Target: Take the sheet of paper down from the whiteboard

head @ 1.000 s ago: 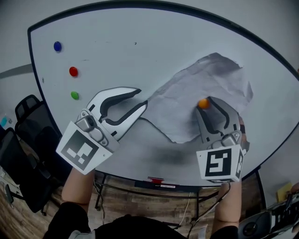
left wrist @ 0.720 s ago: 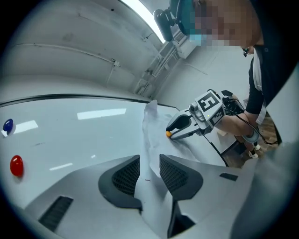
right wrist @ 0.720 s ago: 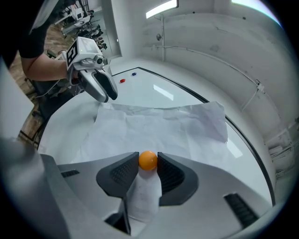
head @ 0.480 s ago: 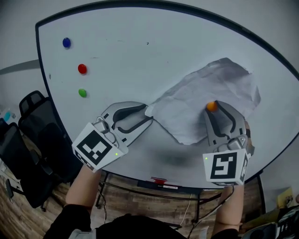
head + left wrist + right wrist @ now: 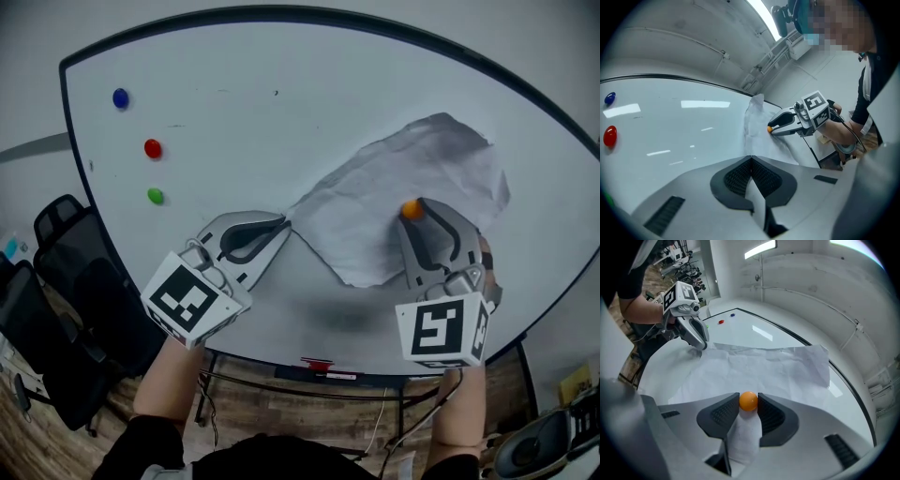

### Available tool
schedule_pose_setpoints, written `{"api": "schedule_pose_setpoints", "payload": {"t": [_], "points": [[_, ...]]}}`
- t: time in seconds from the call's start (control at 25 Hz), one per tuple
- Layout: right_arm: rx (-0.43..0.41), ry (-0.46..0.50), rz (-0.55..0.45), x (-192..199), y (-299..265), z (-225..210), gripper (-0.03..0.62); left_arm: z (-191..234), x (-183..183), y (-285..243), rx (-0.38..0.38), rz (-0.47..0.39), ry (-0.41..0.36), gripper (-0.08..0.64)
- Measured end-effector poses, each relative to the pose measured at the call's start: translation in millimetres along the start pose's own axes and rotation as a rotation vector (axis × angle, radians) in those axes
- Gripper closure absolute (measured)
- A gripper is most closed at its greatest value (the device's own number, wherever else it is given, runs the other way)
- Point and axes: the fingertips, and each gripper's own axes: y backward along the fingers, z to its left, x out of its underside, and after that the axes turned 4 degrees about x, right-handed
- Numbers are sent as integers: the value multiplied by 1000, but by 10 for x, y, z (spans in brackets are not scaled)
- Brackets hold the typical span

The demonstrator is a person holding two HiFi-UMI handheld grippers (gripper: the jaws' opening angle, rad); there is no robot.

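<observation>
A white whiteboard (image 5: 281,112) with a dark rim is seen from above. A creased sheet of paper (image 5: 361,211) lies against its right half, pinned there by an orange magnet (image 5: 748,400) near the sheet's middle. The right gripper (image 5: 413,212) is closed on this magnet: in the right gripper view the two dark pads are pressed against either side of the orange ball, with paper under them. The left gripper (image 5: 282,225) is set at the sheet's left corner, and its jaws are shut together on the paper's edge; in the left gripper view the pads meet at their tips with a strip of white sheet caught between them. The two grippers are well apart, each held from below by a hand. On the bare left part of the board, a blue magnet (image 5: 120,97), a red magnet (image 5: 153,148) and a green magnet (image 5: 155,196) are set one under another, well away from the paper.
</observation>
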Motion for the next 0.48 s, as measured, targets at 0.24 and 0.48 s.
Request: {"api": "schedule_pose_setpoints", "payload": {"t": [0.24,0.48], "points": [[-1,5,0,6,0,-6,465,48,2,-12,-21,-17,15,549],[0,-27,-6,45,23,-11,465,48,21,-20,-25,-21,14,549]]}}
